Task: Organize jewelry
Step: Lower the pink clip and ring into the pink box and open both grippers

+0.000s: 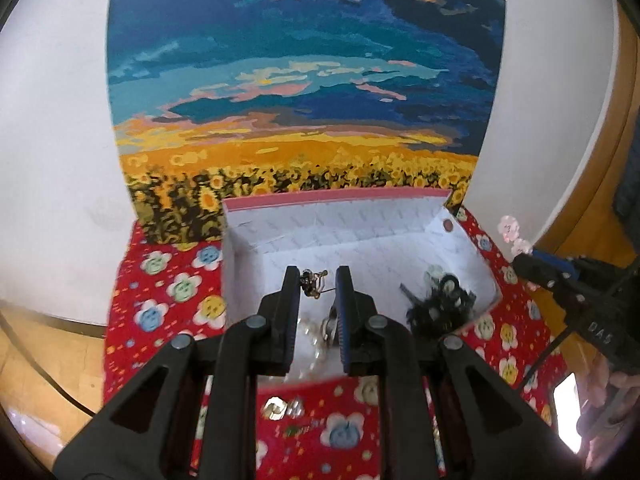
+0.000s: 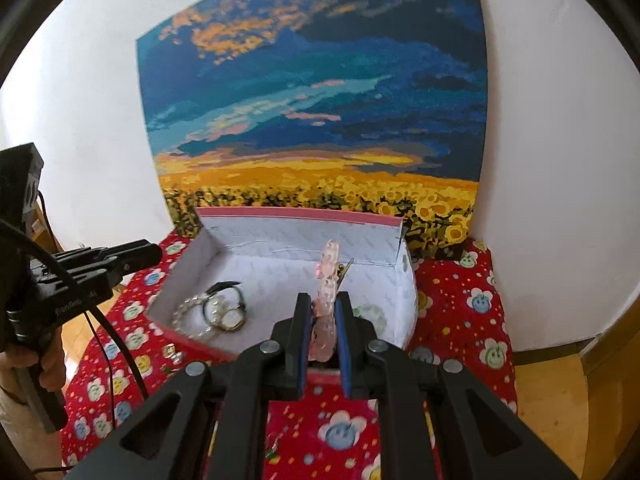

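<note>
A white box with a pink rim [image 1: 256,236] [image 2: 280,252] stands open on a red flowered cloth [image 1: 176,288]. My left gripper [image 1: 318,280] is open above the box; a small dark earring [image 1: 310,282] lies or hangs between its fingertips, touching neither clearly. Clear beads and a watch [image 1: 320,328] lie below it. My right gripper [image 2: 323,304] is shut on a pink flower hair clip [image 2: 326,300], held upright over the box's near edge. In the right wrist view a watch [image 2: 230,316] and a bead bracelet [image 2: 188,316] lie in the box's left part.
A dark tangle of jewelry [image 1: 440,300] lies in the box's right part. Small pieces [image 1: 280,406] lie on the cloth in front of the box. A sunflower painting [image 1: 300,100] leans on the white wall behind. Wooden floor shows at both sides.
</note>
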Action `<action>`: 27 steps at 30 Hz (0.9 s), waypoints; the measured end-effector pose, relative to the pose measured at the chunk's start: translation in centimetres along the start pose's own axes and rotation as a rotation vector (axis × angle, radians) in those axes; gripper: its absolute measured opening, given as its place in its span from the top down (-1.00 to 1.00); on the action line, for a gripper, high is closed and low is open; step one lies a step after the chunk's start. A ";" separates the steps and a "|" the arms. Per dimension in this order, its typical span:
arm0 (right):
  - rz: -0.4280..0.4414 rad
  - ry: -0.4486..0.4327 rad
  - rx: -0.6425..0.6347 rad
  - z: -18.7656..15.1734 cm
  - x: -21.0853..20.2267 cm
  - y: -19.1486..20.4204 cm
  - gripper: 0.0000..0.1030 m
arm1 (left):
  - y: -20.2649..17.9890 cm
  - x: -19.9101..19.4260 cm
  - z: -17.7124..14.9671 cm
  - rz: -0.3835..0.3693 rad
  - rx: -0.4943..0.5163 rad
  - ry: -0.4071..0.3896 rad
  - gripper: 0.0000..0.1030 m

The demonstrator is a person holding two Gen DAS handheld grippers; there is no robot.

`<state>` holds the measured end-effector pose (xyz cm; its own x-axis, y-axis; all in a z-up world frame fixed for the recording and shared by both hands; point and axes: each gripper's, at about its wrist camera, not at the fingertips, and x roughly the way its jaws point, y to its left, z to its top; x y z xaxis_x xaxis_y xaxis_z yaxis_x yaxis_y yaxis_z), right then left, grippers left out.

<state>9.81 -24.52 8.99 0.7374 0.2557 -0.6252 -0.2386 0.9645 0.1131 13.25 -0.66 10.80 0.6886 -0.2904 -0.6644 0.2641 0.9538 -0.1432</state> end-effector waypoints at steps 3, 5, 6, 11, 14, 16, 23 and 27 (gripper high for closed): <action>-0.002 0.023 0.015 0.4 2.1 -0.9 0.73 | 0.4 1.9 0.4 -0.032 -0.038 0.017 0.81; -0.001 0.040 0.026 0.7 3.4 -1.3 0.73 | 0.5 3.3 0.5 -0.025 -0.042 0.030 0.81; -0.003 0.047 0.028 0.7 4.1 -1.4 0.73 | 0.5 4.1 0.6 -0.013 -0.039 0.034 0.81; -0.019 0.072 0.023 1.1 7.0 -2.2 0.73 | 1.1 7.0 0.8 -0.009 -0.056 0.062 0.81; -0.030 0.093 0.026 1.1 8.6 -2.7 0.73 | 1.4 8.6 0.4 0.005 -0.058 0.089 0.81; -0.037 0.105 0.025 1.1 9.6 -3.0 0.73 | 1.5 9.5 0.1 0.013 -0.060 0.115 0.81; -0.046 0.138 0.047 0.9 11.9 -3.9 0.73 | 1.9 10.8 -0.8 0.017 -0.063 0.151 0.81; -0.047 0.147 0.057 0.6 12.5 -4.0 0.73 | 2.0 10.8 -1.1 0.018 -0.060 0.150 0.81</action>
<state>20.42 -25.15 1.19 0.6451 0.2019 -0.7370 -0.1665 0.9784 0.1223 20.41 -1.82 2.53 0.5834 -0.2627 -0.7685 0.2084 0.9630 -0.1710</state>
